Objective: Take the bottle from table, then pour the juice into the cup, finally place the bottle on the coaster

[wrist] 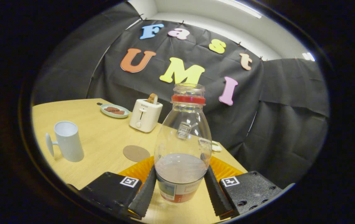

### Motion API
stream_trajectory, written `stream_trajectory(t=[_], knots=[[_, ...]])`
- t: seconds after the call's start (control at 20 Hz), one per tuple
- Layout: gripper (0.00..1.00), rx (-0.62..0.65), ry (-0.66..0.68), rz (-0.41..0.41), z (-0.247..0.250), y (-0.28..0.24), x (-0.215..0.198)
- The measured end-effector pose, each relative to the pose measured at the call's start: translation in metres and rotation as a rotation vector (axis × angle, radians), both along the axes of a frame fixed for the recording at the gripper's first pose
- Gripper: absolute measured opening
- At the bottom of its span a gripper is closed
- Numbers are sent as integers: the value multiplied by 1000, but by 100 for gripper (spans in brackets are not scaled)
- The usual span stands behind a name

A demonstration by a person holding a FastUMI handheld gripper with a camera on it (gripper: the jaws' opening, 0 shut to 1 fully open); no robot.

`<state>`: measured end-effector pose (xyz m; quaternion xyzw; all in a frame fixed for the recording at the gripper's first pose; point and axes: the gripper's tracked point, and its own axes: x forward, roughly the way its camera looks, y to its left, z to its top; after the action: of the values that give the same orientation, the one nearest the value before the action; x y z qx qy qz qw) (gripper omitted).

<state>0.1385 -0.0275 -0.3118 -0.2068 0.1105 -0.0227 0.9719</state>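
Observation:
A clear bottle (182,140) with a red neck ring and no cap stands upright between my fingers. A pale, cloudy juice fills its lower part, above a label. My gripper (180,170) is shut on the bottle, with both fingers pressed against its lower sides. I cannot tell whether the bottle's base rests on the wooden table (102,140). Beyond the fingers to the left, a white cup (68,141) stands with its handle turned away from the bottle. Between the cup and the bottle lies a round brown coaster (136,153), flat on the table.
An orange plate (225,170) lies just behind the bottle. Farther back stand a white toaster (145,115) with a slice of bread in it and a pale plate (114,110) of brown food. A small pale object (216,146) sits near the table's right edge.

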Motion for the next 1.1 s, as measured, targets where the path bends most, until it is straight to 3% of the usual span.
stream_trajectory(t=[1.1], knots=[[81,-499,19,49,54,44,4]])
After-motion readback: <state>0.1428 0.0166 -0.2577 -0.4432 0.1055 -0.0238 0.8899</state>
